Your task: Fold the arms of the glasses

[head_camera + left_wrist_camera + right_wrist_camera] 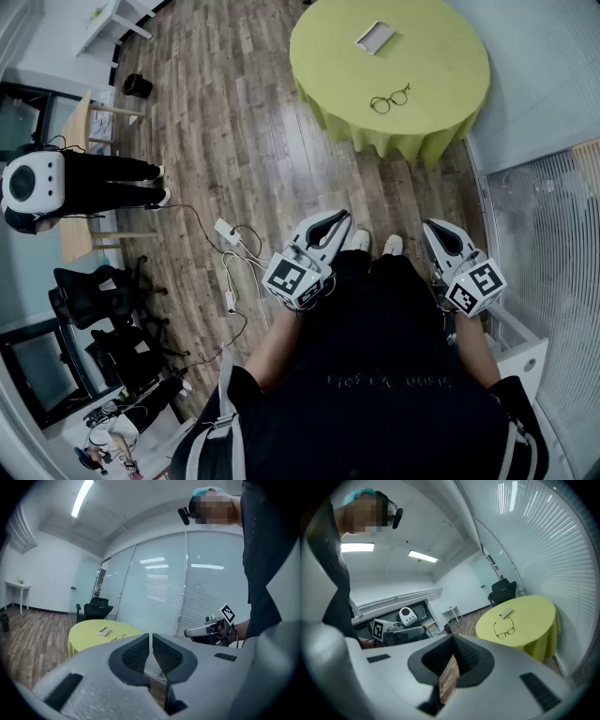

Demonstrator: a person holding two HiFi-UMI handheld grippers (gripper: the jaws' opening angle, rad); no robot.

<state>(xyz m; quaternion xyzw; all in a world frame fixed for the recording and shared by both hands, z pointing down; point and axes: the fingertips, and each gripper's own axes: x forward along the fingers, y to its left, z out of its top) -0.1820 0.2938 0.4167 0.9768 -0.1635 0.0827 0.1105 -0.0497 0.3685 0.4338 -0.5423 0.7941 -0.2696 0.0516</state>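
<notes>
Thin dark wire-rimmed glasses [390, 98] lie on the round table under a yellow-green cloth [441, 56], on the side nearer the person, w/ a small flat white case [375, 37] just beyond. The right gripper view shows the glasses [504, 631] best. Both arms look unfolded, running away from the person twd the case, and the lens front faces back at the person. Long axis, lens to lens, runs across, L to R, right end a touch farther off. Both tools are well apart from it, down at the person's waist over the wood-plank floor [234, 141]. Left gripper [330, 221] has its jaws pressed together w/ nothing btwn them. Right gripper [437, 231] is the same, closed on air. So this reads as the approach, nothing folded yet. To do it well, step in, open the jaws early and come at the frame from the near side. One gripper steadies the front at the bridge w/ light pressure, and the other sweeps one arm inward from its tip, then the second over it. Thin wire will probably skate on cloth, so steady first, push slow.
</notes>
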